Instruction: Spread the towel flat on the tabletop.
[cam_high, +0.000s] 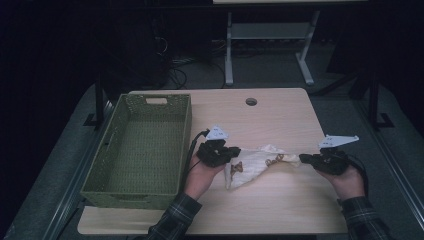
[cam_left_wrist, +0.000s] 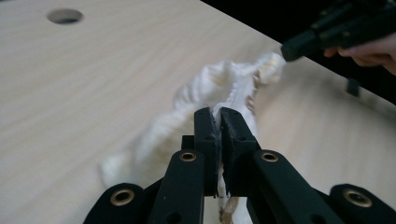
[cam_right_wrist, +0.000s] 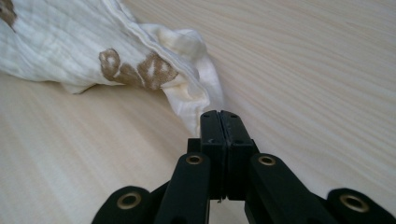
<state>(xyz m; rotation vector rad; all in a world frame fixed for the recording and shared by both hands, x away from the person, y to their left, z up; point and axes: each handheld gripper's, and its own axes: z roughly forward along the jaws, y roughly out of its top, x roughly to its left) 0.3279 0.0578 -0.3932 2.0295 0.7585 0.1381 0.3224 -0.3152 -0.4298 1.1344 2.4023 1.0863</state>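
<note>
Room: dark, with a grey floor (cam_high: 280, 65); behind the work surface stands a white-legged table frame (cam_high: 270, 40), and black cables (cam_high: 175, 75) lie on the floor near its left.

Table (cam_high: 280, 120): light wood grain, rounded corners, with a round cable hole (cam_high: 251, 101) near the far edge.

Basket (cam_high: 142, 150): green, woven, rectangular, with handle slots; it sits on the table's left side.

Cloth (cam_high: 255, 162): cream, crinkled, with brown printed patches; it is at mid-table, right of the basket, stretched between the two tools with its middle sagging to the wood.

Left gripper (cam_high: 231, 152): jaws closed on the cloth's left edge, fabric pinched between them in the left gripper view.

Right gripper (cam_high: 303, 159): jaws pressed together on the cloth's right corner.
</note>
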